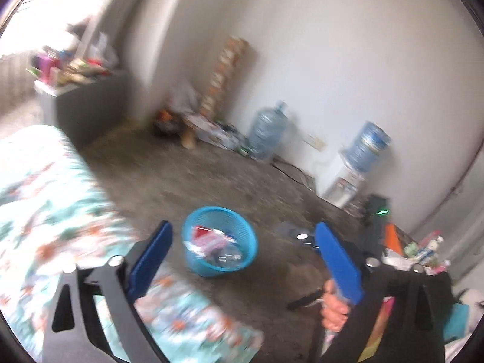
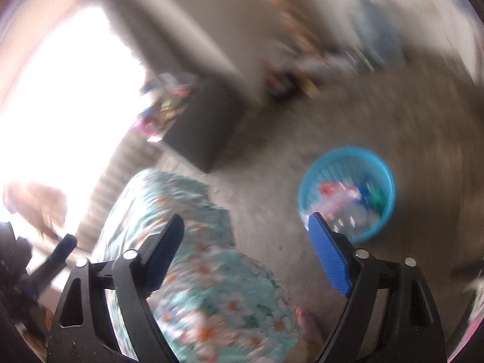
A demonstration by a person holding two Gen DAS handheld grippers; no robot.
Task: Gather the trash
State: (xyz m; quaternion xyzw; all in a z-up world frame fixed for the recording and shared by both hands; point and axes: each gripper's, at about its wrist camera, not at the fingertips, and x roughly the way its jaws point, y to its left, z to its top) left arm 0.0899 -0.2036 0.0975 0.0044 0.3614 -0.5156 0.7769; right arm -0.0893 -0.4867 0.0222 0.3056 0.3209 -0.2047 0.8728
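A blue mesh basket (image 1: 220, 242) stands on the concrete floor and holds several pieces of trash (image 1: 213, 243). It also shows in the right wrist view (image 2: 348, 193), blurred. My left gripper (image 1: 245, 236) is open and empty, raised above the floor with the basket between its blue fingers (image 1: 151, 260). My right gripper (image 2: 246, 227) is open and empty, above the flowered bed cover (image 2: 208, 287), with the basket by its right finger (image 2: 329, 260). Part of the other gripper (image 2: 57, 257) shows at the far left of the right wrist view.
A bed with a flowered teal cover (image 1: 51, 211) is at the left. A grey cabinet (image 1: 87, 103) with clutter stands by the window. Two water jugs (image 1: 267, 130) and a dispenser (image 1: 341, 184) line the white wall. More clutter (image 1: 420, 251) lies at the right.
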